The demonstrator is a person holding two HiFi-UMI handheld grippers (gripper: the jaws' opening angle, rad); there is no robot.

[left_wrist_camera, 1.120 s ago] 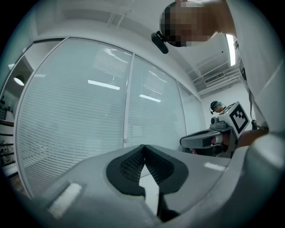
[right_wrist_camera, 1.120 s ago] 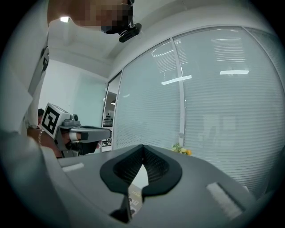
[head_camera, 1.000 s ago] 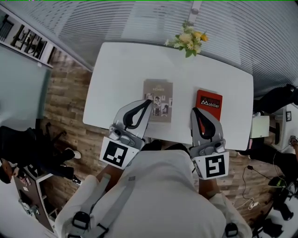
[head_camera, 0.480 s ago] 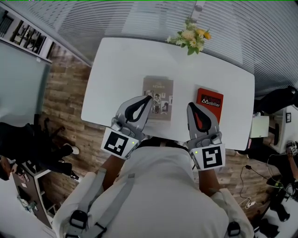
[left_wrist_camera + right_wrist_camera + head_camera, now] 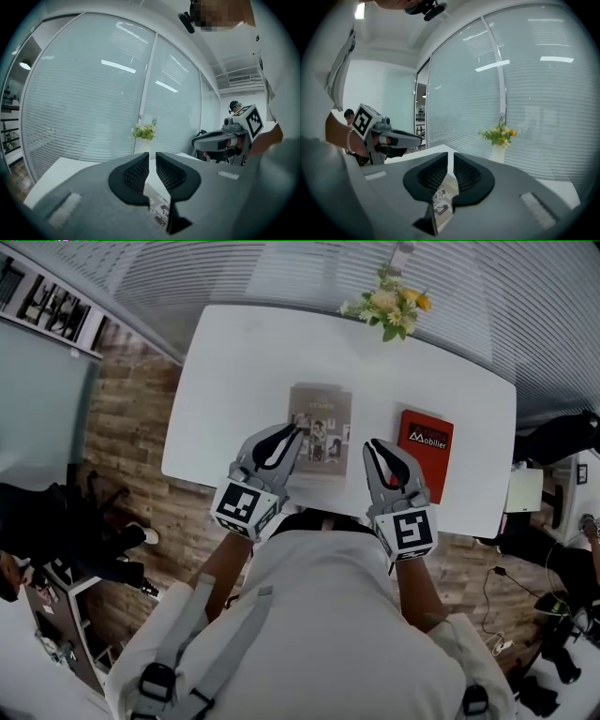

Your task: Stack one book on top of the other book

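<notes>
A grey book with photos on its cover lies flat at the table's middle. A red book lies flat to its right, apart from it. My left gripper hovers over the grey book's near left corner. Its jaws have just been opening to a narrow gap, and nothing is between them. My right gripper hangs over the bare strip between the two books. It has likewise just been opening a little and is empty. The grey book shows below its jaws.
The white table has rounded corners, with wood floor to its left. A vase of yellow and white flowers stands at its far edge before blinds-covered glass walls. A person sits at the far left. Cables lie on the floor at right.
Both grippers have sunk toward the table. The right one has shifted left, off the red book toward the gap between the books. Both books lie where they were.
</notes>
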